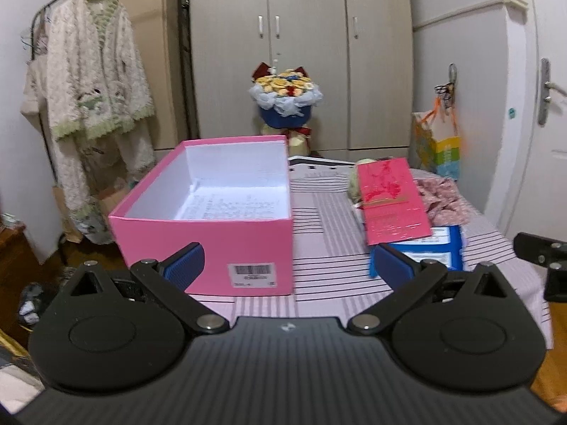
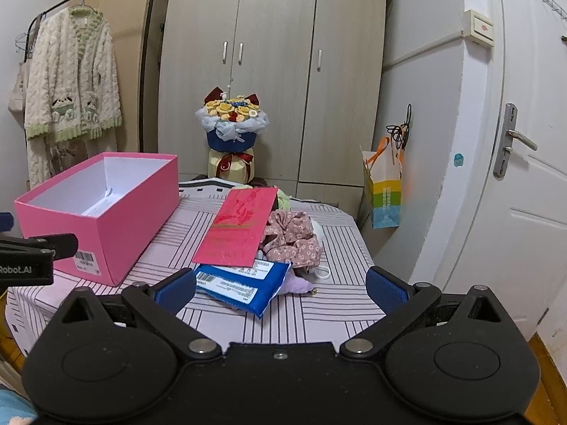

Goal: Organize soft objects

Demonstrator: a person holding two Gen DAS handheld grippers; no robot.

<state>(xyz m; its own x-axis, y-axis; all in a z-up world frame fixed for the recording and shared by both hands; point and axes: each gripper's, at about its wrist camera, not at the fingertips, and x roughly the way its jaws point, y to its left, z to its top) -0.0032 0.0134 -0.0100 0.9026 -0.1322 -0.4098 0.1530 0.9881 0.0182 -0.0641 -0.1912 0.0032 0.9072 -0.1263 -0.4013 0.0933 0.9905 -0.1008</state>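
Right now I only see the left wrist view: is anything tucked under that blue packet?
Observer: Yes, a purple soft thing pokes out from under the blue packet, on its right side.
Operator: Anything else near it?
Observer: A white loop lies right beside the purple soft thing.
Operator: What is the other gripper doing?
Observer: The right gripper is open and holds nothing.

Beige wardrobe, white door, clothes rack, striped tablecloth
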